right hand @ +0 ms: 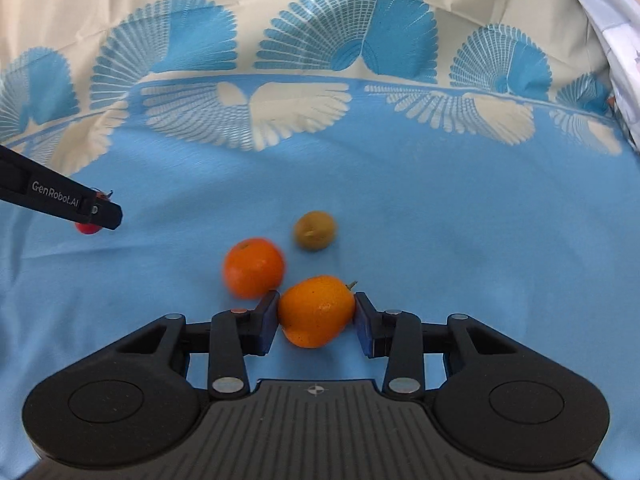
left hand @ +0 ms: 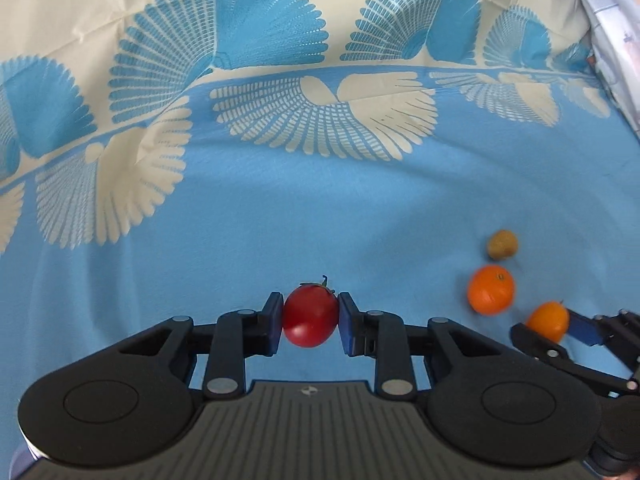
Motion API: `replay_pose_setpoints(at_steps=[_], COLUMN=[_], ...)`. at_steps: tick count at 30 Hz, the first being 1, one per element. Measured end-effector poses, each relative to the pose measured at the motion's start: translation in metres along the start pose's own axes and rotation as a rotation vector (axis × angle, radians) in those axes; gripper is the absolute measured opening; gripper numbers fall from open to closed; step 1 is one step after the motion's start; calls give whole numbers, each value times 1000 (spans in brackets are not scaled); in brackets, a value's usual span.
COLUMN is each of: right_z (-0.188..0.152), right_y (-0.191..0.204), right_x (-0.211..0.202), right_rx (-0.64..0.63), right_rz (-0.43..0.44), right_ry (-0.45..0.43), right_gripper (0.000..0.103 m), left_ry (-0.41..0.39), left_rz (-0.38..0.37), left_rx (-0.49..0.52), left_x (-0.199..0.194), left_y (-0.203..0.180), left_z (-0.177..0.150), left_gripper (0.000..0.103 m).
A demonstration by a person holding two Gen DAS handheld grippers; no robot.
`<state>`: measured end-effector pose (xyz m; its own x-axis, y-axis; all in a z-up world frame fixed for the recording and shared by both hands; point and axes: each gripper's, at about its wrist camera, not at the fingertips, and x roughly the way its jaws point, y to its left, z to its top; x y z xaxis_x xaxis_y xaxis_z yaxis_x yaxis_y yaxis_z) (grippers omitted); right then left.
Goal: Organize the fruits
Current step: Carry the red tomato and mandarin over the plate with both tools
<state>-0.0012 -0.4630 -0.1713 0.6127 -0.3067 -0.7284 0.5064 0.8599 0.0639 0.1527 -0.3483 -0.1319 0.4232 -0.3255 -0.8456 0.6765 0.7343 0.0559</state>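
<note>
My left gripper (left hand: 311,316) is shut on a red tomato (left hand: 310,315) with a green stem, just above the blue cloth. My right gripper (right hand: 316,314) is shut on an orange fruit with a small stem (right hand: 316,310); it also shows in the left wrist view (left hand: 547,320). A round orange (right hand: 253,267) lies just ahead and left of that fruit, also in the left wrist view (left hand: 490,289). A brown kiwi (right hand: 315,230) lies behind it, also in the left wrist view (left hand: 502,244). The left gripper (right hand: 96,216) shows at the left with the tomato (right hand: 89,227) mostly hidden.
A blue and cream patterned cloth (left hand: 360,208) covers the whole surface, with creases on the left. A pale printed fabric (left hand: 612,32) rises at the far right edge, also seen in the right wrist view (right hand: 616,28).
</note>
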Motion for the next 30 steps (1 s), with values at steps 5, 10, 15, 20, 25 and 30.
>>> replay_pose_setpoints(at_steps=[5,10,15,20,25,30], right_z=[-14,-18,-28,-42,-64,-86], right_y=[7,16,40,74,114,147], right_x=[-59,-135,-205,-258,-303,-339], right_rx=[60,61,-4,-32,-99,-163], right_rz=[-7,31,108,200,279,347], right_ry=[-29,-106,-144,-145,-152,-149], right_gripper=[41,41,41,41,41,41], left_ry=[-3,-28,-28,-45,-62,-82], left_rz=[-13,-4,29,63,100,132], left_rx=[-61,-109,-136,-174,-213,-256], left_x=[-70,-149,-217,-273,-319,-353], left_y=[7,22,42,65,84,99], left_z=[-35,-70,-107,-150,-193,-234], left_gripper=[32,32,32,32,32,32])
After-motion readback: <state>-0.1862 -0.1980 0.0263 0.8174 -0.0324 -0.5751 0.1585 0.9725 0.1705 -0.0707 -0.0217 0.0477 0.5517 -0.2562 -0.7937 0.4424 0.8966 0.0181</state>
